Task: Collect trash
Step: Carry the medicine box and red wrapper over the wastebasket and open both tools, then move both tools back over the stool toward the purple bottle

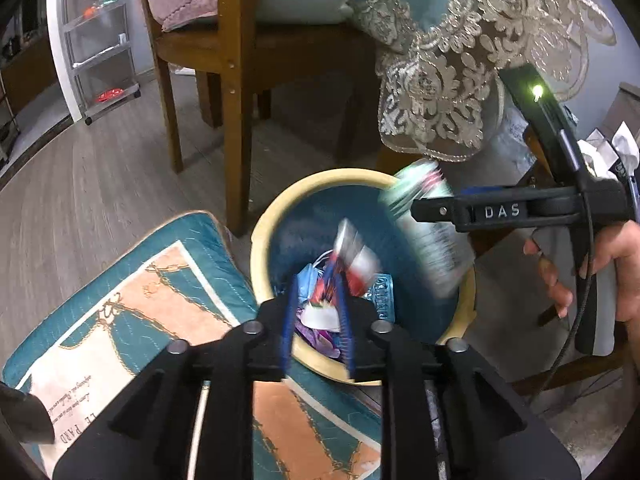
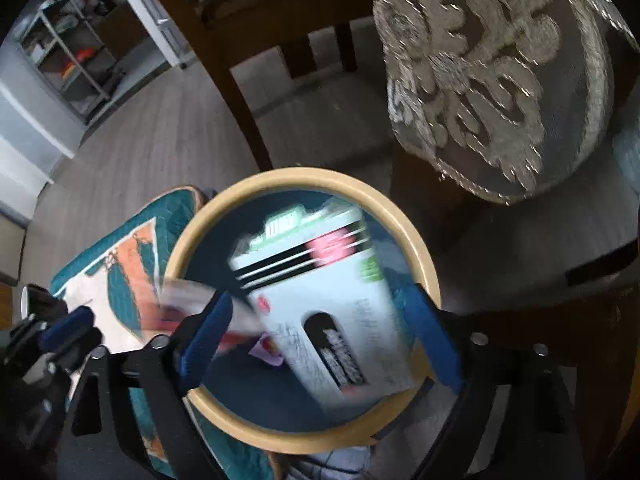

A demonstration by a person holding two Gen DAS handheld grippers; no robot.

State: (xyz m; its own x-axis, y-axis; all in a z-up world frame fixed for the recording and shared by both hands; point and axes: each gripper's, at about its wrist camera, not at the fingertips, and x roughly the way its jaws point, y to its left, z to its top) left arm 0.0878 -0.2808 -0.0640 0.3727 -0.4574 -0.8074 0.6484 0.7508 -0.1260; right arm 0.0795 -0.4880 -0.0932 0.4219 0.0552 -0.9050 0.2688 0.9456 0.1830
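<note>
White raised letters "DAS" stand on the black plastic body of the right gripper point(image 1: 416, 210), seen from the left wrist. Upside-down dark lettering "LE PARD" shows on the cream panel of the teal and orange quilted cushion point(image 1: 120, 320). The print on the blurred white carton point(image 2: 332, 304) cannot be read.

My left wrist camera looks steeply down along its tool point(image 1: 318, 304) from just above the round blue bin with a cream rim point(image 1: 260, 248), with the right tool point(image 1: 440, 211) reaching in from the right edge. My right wrist camera sits closer over that bin point(image 2: 416, 236), facing almost straight down. Both views share the bin, the teal and peach patterned cushion point(image 1: 120, 300) point(image 2: 120, 264) and the grey wood-plank floor point(image 1: 100, 184) point(image 2: 140, 152).
</note>
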